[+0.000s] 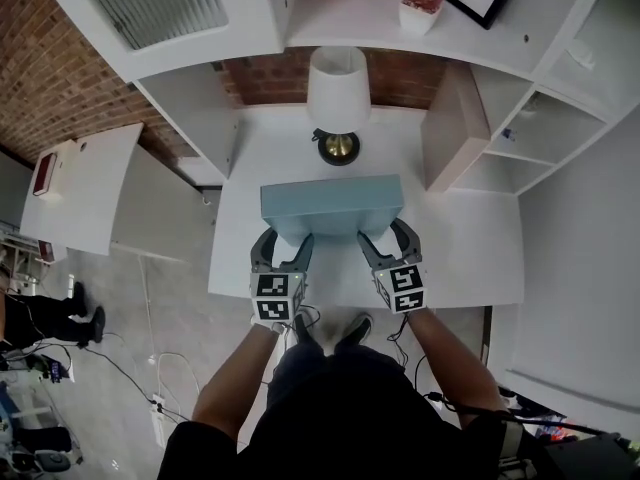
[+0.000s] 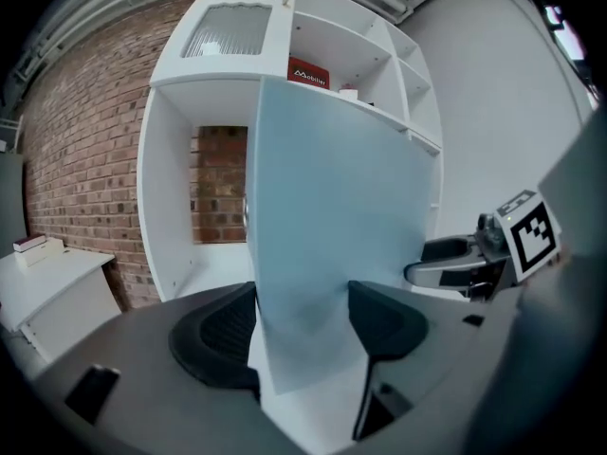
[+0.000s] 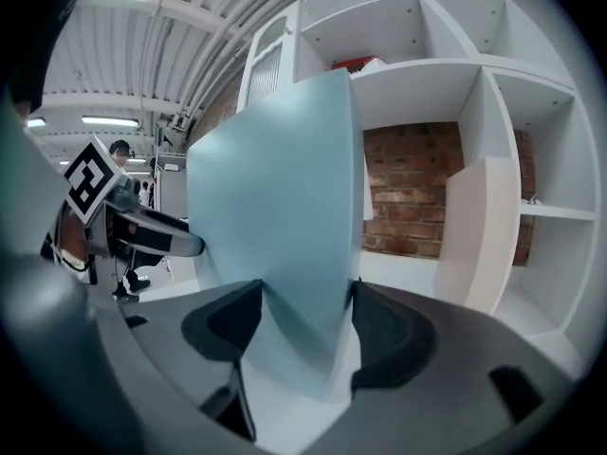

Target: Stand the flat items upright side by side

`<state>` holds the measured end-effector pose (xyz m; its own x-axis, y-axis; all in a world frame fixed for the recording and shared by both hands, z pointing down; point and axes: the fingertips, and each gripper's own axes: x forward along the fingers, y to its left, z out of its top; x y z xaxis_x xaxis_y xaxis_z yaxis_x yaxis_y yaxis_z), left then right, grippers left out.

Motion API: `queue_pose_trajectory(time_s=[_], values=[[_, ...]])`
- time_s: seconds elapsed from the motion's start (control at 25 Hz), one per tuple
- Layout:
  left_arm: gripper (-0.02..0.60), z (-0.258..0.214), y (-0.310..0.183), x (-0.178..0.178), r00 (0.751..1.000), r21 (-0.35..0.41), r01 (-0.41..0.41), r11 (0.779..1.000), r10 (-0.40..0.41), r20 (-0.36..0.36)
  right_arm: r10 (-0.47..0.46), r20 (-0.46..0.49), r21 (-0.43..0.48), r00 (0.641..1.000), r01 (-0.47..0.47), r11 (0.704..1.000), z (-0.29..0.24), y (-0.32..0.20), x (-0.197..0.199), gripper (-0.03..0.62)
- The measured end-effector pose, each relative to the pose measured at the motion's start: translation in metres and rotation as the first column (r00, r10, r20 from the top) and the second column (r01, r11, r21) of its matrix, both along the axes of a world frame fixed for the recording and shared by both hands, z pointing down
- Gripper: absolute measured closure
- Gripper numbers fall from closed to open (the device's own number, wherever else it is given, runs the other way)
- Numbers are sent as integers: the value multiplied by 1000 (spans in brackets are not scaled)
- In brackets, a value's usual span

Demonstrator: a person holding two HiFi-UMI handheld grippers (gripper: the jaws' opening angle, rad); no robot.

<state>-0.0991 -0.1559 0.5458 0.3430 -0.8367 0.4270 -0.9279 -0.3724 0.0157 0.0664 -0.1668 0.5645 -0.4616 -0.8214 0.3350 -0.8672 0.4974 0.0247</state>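
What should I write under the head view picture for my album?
Left gripper and right gripper hold one flat blue box over the white desk, near a lamp.

A pale blue flat rectangular slab (image 1: 332, 206), plain and smooth-faced, lies at the centre of the head view. Its long side runs across the frame. It is held by its near long edge, which is tilted up.

The left gripper (image 1: 285, 240) and right gripper (image 1: 385, 233) had dark curved jaws and cubes (image 1: 277, 296) with black-and-white square markers. The person wore dark clothes and dark shoes (image 1: 355, 328).
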Motion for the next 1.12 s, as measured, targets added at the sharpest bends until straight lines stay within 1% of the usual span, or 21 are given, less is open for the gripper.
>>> queue_pose_trajectory(time_s=[0.12,0.28,0.36,0.44,0.48,0.6,0.72,0.76,0.92,1.04,1.12], values=[[276,6,-2,3,1000,-5,-5,1000,5,6,13,18,-15,1000,-13,1000,8,0,3,301],[276,15,-2,2,1000,5,-6,1000,6,26,18,6,23,1000,-18,1000,13,1,2,301],[276,15,-1,2,1000,23,-8,1000,7,28,8,-4,35,1000,-7,999,14,2,1,301],[276,16,3,1,999,20,-11,1000,10,35,-16,-19,38,1000,16,999,13,6,0,293],[276,16,6,1,999,20,-13,1000,12,34,-30,-28,39,999,31,999,13,9,1,293],[276,15,9,3,1000,35,-11,999,10,24,-75,-38,43,996,77,996,13,13,5,319],[276,17,12,2,999,42,-8,999,7,33,-128,-55,31,990,130,991,14,18,5,315],[276,17,14,1,999,40,-11,999,9,38,-150,-71,31,986,152,988,14,19,4,306],[276,19,19,2,999,23,-32,999,31,44,-259,-113,8,959,262,965,14,21,4,227],[276,20,19,0,999,23,-25,999,25,22,-308,-149,-21,940,308,951,17,11,15,186],[276,21,19,1,1000,20,-19,1000,19,8,-382,-144,-58,913,378,924,20,7,17,180]])
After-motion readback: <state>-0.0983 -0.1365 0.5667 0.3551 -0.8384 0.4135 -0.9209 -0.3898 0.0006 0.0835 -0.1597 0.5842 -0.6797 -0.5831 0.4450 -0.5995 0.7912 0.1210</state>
